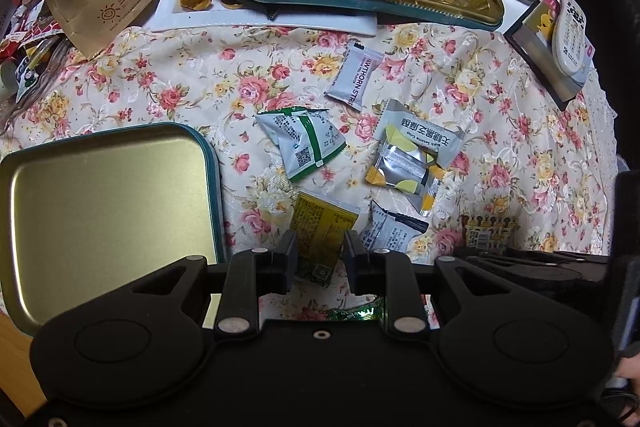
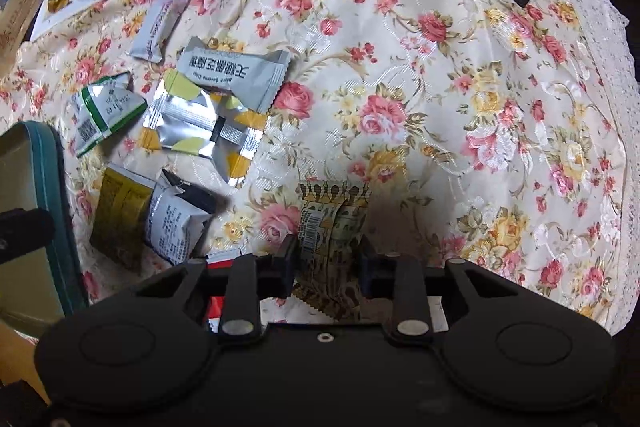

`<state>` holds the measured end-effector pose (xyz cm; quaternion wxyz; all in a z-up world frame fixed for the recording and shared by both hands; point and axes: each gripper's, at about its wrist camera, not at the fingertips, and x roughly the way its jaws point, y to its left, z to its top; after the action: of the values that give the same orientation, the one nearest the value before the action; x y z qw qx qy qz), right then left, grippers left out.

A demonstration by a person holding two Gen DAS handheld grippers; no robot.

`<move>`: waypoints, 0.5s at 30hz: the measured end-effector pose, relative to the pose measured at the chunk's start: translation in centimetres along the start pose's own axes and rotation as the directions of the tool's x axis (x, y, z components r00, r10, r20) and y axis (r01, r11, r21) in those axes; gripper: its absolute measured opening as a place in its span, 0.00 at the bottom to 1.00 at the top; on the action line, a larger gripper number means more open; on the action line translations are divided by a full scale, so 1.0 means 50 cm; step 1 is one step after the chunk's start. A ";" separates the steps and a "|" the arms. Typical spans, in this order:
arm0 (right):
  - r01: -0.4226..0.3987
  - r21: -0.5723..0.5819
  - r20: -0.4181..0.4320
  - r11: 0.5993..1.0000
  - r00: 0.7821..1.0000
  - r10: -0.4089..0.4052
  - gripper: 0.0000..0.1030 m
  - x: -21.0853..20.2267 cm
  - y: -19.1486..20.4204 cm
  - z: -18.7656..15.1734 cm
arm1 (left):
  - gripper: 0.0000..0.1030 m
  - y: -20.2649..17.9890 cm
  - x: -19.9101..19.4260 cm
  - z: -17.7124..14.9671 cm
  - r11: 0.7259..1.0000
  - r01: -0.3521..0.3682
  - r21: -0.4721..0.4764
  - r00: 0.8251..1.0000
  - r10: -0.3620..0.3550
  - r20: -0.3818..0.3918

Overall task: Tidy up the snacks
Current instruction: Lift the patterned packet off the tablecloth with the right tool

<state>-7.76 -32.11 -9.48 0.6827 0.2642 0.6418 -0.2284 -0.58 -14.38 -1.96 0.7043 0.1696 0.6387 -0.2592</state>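
- Left gripper [image 1: 320,253] at six o'clock, pointing down, fingers spread around a yellow packet [image 1: 320,227] on the flowered cloth [image 1: 520,155]; contact unclear.
- Right gripper [image 2: 327,259] likewise spread over a brown patterned packet [image 2: 332,215]; pads apparently apart from it.
- Empty tin lid [image 1: 100,211] at nine o'clock.
- More packets toward twelve o'clock, including a green-striped packet [image 1: 304,143].
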 end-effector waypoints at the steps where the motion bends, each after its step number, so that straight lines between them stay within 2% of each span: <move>1: 0.001 0.012 0.006 1.000 1.000 -0.001 0.30 -0.013 -0.002 -0.002 | 0.32 -0.002 0.001 0.000 1.000 -0.002 0.003 1.000 0.002 0.000; 6: -0.077 0.107 0.081 0.991 0.994 0.068 0.30 -0.093 -0.030 0.006 | 0.32 -0.017 0.012 -0.004 0.999 -0.008 0.032 1.000 0.009 -0.004; 10: -0.151 0.165 0.141 0.975 0.982 0.128 0.30 -0.149 -0.045 0.013 | 0.32 -0.022 0.023 -0.003 0.999 -0.009 0.041 1.000 0.010 -0.004; 15: -0.162 0.181 0.185 0.970 0.974 0.128 0.31 -0.179 -0.032 0.018 | 0.32 -0.030 0.035 -0.008 0.999 0.009 0.037 1.000 -0.008 -0.009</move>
<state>-8.77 -34.17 -0.64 0.7212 0.3556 0.5338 -0.2616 -1.70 -15.63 -3.63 0.6971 0.1810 0.6377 -0.2731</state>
